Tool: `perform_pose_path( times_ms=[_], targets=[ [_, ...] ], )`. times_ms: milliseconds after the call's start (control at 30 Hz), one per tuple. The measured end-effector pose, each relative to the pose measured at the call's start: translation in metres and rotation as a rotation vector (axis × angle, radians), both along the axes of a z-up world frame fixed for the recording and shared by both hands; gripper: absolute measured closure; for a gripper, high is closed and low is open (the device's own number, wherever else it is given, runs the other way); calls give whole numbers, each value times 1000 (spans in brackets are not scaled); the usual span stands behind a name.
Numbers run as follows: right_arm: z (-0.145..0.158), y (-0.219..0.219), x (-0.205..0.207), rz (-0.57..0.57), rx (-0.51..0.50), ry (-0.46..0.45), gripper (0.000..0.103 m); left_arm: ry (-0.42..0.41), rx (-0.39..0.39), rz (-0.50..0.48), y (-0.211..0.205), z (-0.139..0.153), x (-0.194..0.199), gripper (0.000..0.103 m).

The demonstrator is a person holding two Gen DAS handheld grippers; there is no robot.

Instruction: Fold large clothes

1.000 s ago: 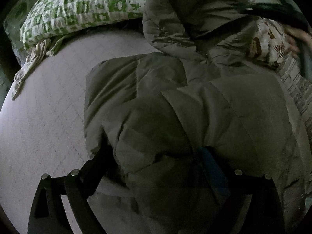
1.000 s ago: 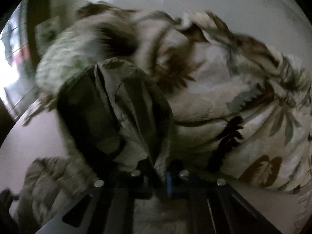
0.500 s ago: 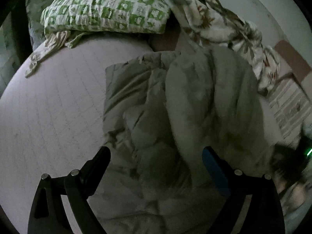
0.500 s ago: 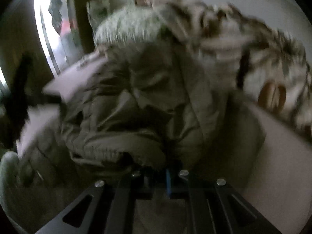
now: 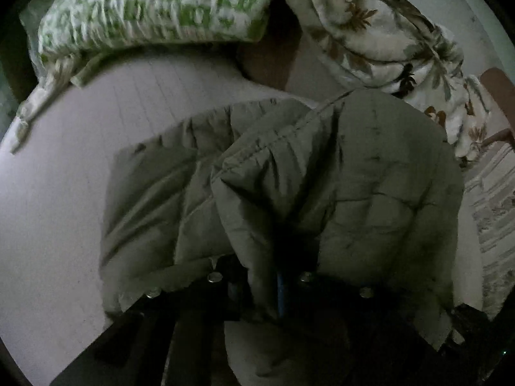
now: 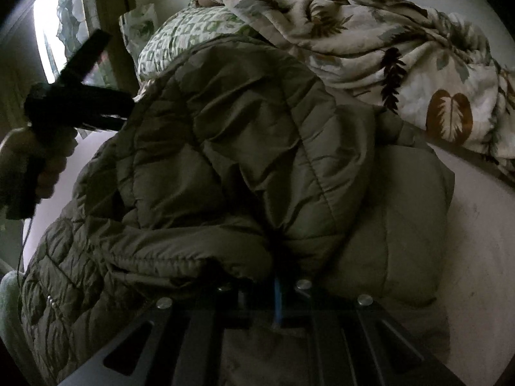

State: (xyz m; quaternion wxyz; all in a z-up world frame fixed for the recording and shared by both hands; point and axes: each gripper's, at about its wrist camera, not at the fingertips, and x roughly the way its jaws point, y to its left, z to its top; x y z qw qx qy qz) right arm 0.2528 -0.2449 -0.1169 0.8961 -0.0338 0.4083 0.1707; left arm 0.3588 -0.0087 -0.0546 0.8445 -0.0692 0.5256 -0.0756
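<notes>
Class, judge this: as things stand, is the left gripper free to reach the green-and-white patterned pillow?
Probably not: the left gripper is shut on the olive quilted jacket, whose bulk lies between it and the green-and-white patterned pillow.

Bare mattress (image 5: 64, 193) lies free along the left edge beside the quilted olive jacket (image 5: 354, 177), which fills the middle. The head end is blocked by the green-patterned pillow (image 5: 154, 6) and, toward the right corner, the heaped leaf-print blanket (image 6: 402, 48); a narrow bare strip runs along the right edge.

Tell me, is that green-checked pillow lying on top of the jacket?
No, the pillow rests at the head of the bed, apart from the olive jacket.
</notes>
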Motion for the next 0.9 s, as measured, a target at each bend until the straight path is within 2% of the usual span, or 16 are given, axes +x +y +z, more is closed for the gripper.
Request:
perform_pose_path(
  times_ms=[100, 233, 300, 400, 467, 600, 700, 800, 833, 867, 900],
  targets=[
    [7, 2, -5, -7, -26, -32, 94, -86, 37, -56, -9, 25, -22, 93],
    [22, -8, -19, -19, 11, -82, 94, -120, -24, -77, 0, 46, -58, 93],
    [20, -15, -25, -19, 11, -88, 94, -126, -18, -79, 1, 38, -75, 92],
    [-1, -16, -19, -19, 1, -26, 93, -75, 76, -88, -12, 1, -72, 92],
    [-22, -12, -13, -18, -19, 6, 92, -60, 112, -86, -18, -19, -68, 91],
    [-27, -4, -16, -6, -60, -27, 91, -72, 158, -105, -25, -22, -66, 91],
    [-16, -1, -31, 30, -104, -55, 86, -48, 112, -101, -17, -21, -64, 89],
    [-10, 2, -48, 31, -154, -75, 73, -41, 87, -94, -12, -22, -61, 88],
    [-9, 2, -54, 28, -166, -76, 57, -40, 88, -95, -12, -22, -61, 88],
    [-10, 2, -61, 26, -171, -79, 32, -39, 90, -97, -13, -22, -61, 88],
    [-10, 1, -69, 25, -171, -88, 29, -39, 92, -98, -13, -22, -61, 88]
  ],
)
